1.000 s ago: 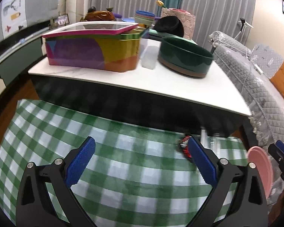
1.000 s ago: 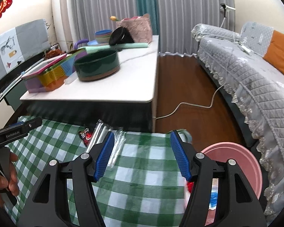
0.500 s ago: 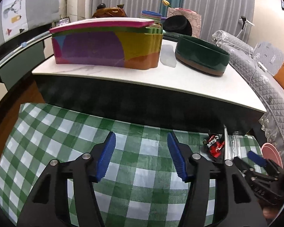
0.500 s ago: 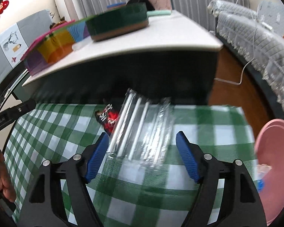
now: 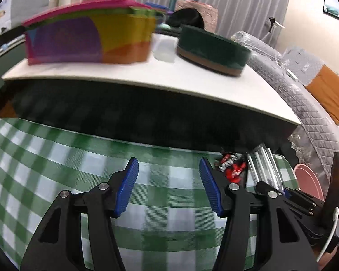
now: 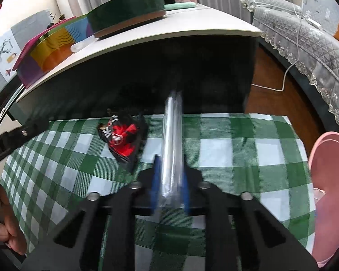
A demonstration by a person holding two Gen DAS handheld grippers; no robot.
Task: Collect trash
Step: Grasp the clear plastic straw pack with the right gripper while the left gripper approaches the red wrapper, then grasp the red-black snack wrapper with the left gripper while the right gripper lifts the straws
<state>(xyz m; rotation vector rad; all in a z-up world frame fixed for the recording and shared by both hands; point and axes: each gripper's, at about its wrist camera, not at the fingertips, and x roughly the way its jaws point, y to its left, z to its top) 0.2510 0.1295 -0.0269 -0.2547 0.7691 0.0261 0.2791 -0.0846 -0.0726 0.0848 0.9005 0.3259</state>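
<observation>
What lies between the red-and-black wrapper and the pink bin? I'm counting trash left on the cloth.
In the right wrist view, only the clear plastic wrapper, pinched in the right gripper, then bare checked cloth up to the pink bin.

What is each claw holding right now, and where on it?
Right claw pinches the clear plastic wrapper at its near end. Left claw holds nothing.

No word, brand or number can be made out. White characters are printed on the red and black wrapper (image 6: 122,139) lying on the checked cloth (image 6: 226,149), but they are too small and crumpled to be read. Small print is carried under the deer drawing on the wall poster (image 6: 5,52), and it is too blurred to be read.
</observation>
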